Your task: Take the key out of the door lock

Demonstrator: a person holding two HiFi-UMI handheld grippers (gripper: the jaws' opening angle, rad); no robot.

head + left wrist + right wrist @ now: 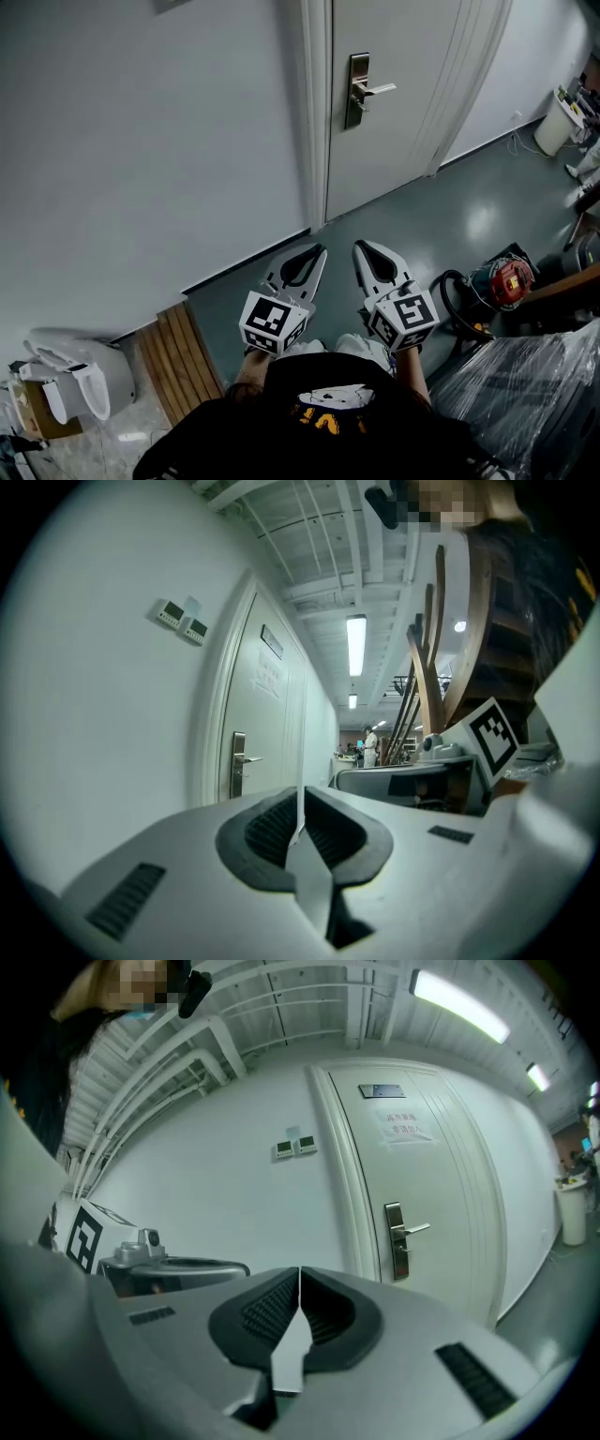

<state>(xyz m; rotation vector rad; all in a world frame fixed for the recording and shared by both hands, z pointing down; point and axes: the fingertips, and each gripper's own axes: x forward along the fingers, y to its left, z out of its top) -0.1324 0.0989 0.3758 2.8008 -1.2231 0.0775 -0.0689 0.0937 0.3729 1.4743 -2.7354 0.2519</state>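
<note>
"Where's the key, then?"

"It should sit in the lock plate under the lever handle of that white door, but it's too small to make out. The left gripper and right gripper are both pressed closed on nothing, well apart from it."

"How will it handle?"

"I'd guess light, stiff and slick. Pinch the flat bow and pull straight. The right gripper view shows the plate and a door sign. Only the head view shows the floor between."
</note>
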